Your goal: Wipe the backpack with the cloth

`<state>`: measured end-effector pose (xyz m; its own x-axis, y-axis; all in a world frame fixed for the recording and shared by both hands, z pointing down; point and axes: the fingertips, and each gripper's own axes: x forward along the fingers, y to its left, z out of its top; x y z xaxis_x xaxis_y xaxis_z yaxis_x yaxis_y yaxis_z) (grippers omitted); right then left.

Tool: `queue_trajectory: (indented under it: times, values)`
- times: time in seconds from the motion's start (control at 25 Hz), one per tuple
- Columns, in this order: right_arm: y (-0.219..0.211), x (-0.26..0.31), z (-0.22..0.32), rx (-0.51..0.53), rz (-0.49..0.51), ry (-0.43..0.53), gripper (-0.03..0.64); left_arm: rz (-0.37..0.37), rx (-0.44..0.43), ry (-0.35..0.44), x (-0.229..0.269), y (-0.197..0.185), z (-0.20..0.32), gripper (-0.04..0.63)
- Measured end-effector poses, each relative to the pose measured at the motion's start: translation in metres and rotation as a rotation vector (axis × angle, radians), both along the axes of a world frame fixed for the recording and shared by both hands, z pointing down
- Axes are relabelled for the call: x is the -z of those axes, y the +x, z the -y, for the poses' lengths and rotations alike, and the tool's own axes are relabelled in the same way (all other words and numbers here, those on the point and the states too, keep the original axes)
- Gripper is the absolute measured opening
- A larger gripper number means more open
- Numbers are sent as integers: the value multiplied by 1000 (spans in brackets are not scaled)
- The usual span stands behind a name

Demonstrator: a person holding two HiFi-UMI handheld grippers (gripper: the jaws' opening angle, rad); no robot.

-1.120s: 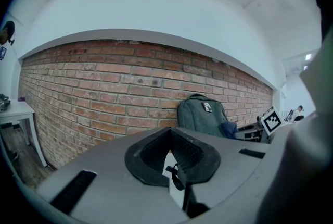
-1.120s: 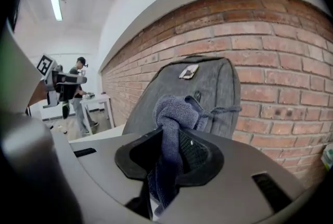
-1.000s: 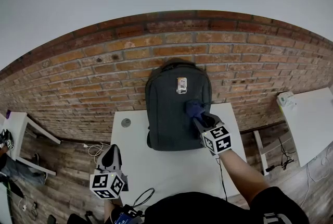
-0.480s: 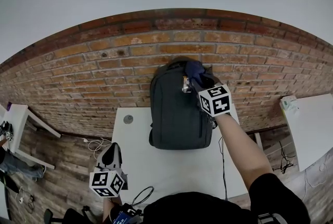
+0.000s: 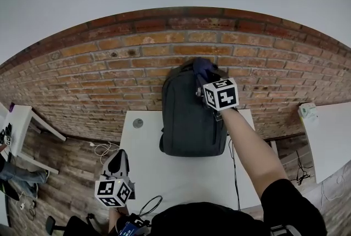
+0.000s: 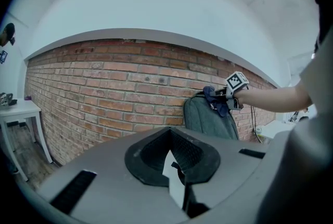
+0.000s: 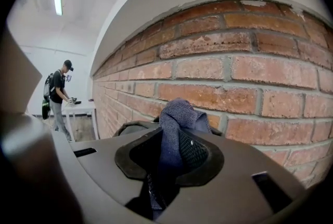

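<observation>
A dark grey backpack stands upright on the white table, leaning against the brick wall. My right gripper is shut on a dark blue cloth and holds it at the backpack's top right corner. In the right gripper view the cloth bunches between the jaws, with the backpack's top just behind. My left gripper hangs low at the table's front left, apart from the backpack, its jaws closed with nothing between them. From the left gripper view the backpack and cloth show far off.
The red brick wall runs right behind the backpack. A small round disc lies on the table's far left. Another white table stands to the right, a smaller one to the left. A person stands far off.
My right gripper has carried the cloth up the backpack's front, from its lower right part to the top corner. The left gripper has stayed put.
</observation>
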<state>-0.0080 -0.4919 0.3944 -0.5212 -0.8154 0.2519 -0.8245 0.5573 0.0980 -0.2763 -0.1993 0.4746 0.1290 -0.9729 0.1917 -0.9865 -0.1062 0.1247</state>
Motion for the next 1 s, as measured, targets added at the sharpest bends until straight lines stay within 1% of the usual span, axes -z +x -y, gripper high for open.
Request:
queue_trajectory:
  times: [0.16, 0.44, 1.0]
  values:
    - [-6, -8, -9, 28, 8, -36, 87, 7, -11, 5, 3, 4, 1, -6]
    - [-10, -24, -24, 42, -5, -47, 87, 10, -22, 10, 3, 8, 1, -6]
    - [-13, -62, -63, 79, -30, -100, 87, 0, -21, 7, 1, 7, -1, -6]
